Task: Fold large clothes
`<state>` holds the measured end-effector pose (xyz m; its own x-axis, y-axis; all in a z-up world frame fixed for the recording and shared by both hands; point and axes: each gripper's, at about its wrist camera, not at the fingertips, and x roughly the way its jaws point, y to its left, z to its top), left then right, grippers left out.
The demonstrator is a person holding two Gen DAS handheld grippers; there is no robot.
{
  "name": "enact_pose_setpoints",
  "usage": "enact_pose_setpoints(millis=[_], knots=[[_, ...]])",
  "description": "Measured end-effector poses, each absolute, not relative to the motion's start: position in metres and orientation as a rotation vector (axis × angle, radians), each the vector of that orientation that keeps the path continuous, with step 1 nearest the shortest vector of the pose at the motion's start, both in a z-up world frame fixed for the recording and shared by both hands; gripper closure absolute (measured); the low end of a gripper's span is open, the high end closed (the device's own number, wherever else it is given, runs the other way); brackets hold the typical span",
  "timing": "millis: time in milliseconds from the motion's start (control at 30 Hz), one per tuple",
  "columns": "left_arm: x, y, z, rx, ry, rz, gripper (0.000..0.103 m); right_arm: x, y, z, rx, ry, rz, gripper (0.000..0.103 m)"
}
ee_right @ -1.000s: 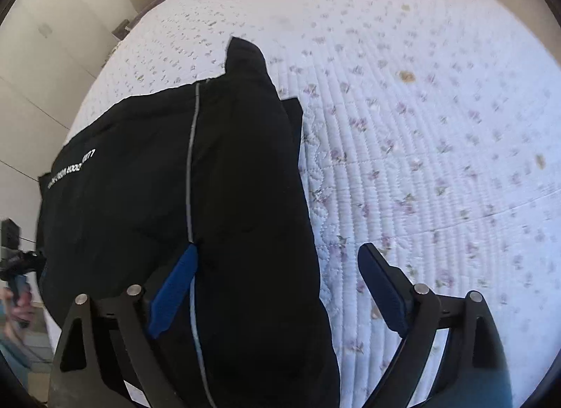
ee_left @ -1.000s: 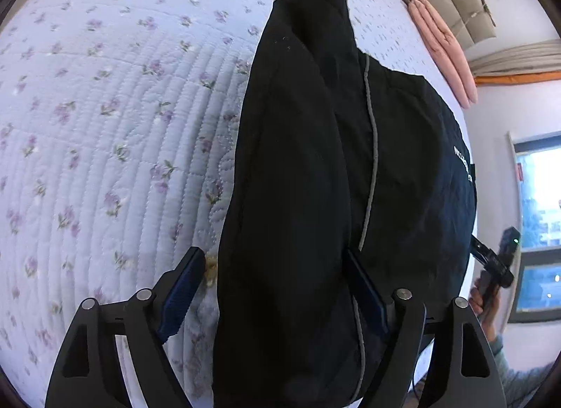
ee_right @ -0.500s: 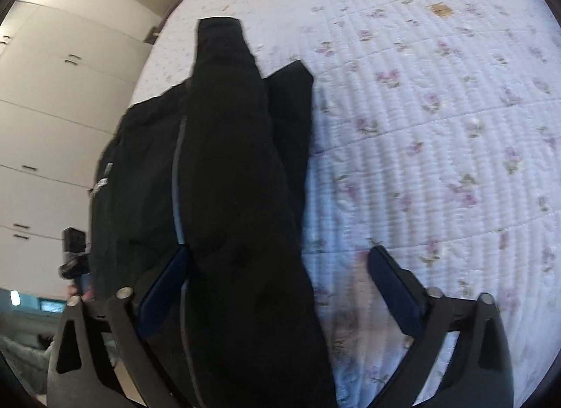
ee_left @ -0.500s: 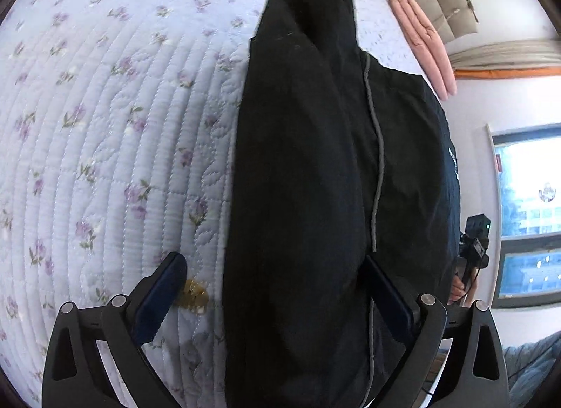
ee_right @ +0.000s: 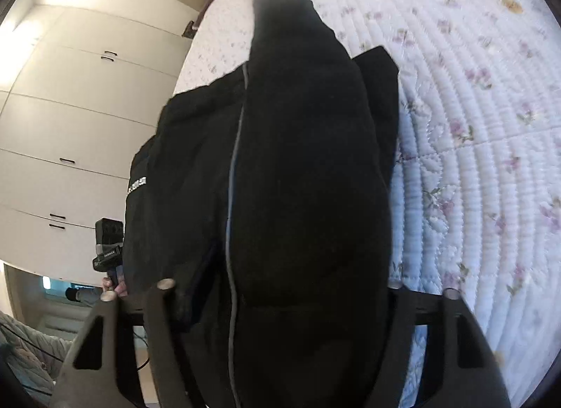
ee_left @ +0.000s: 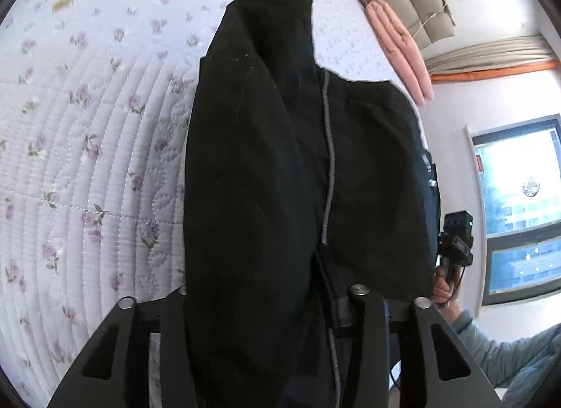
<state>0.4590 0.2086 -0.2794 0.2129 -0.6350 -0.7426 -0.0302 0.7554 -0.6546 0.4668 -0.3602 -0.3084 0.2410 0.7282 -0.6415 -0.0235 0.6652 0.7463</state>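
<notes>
A large black garment (ee_left: 252,162) with a thin grey piping line lies lengthwise on the bed, part folded over itself. My left gripper (ee_left: 270,295) straddles its near end. The jaws are closing, with bunched black cloth between them that hides the pads. In the right wrist view the same garment (ee_right: 308,162) fills the middle. My right gripper (ee_right: 278,285) is closing on a thick fold of it, pads also covered. Each view shows a hand (ee_left: 443,290) with the other gripper's handle (ee_left: 455,243) at the garment's far edge.
A white quilt with purple flowers (ee_left: 87,162) covers the bed around the garment. Pink folded bedding (ee_left: 403,50) lies at the bed's far edge. A window (ee_left: 519,197) is on the right, white wardrobe doors (ee_right: 70,127) on the other side.
Both pairs of jaws went from wide apart, blue pads showing, to narrow around the black cloth, which now bulges up between them. Both cameras came closer to the garment.
</notes>
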Motion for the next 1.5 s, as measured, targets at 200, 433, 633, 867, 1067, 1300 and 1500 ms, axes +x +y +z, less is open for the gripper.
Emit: enact_pose_setpoints(millis=[200,433,633,867,1067,1300,1500], knots=[[0.446,0.210,-0.240,-0.746,1.191,-0.535,0.070,0.446,-0.358,-0.267,0.662,1.141,0.526,0.061],[0.418,0.194,-0.179,-0.702,1.090,-0.617,0.076,0.403,-0.340,-0.202,0.619,1.046,0.545,0.064],[0.367,0.180,-0.124,-0.644,0.994,-0.684,0.076,0.344,-0.333,-0.148,0.549,1.019,0.560,0.064],[0.294,0.145,-0.113,-0.582,1.008,-0.683,0.090,0.274,-0.338,-0.121,0.502,1.048,0.554,0.066],[0.295,0.164,-0.180,-0.599,1.087,-0.342,0.072,0.265,-0.366,-0.202,0.508,1.170,0.390,0.064],[0.360,0.178,-0.260,-0.514,1.263,-0.202,0.042,0.268,-0.392,-0.264,0.506,1.275,0.270,0.036],[0.359,0.199,-0.252,-0.459,1.279,-0.169,0.018,0.273,-0.377,-0.270,0.460,1.322,0.266,0.020]])
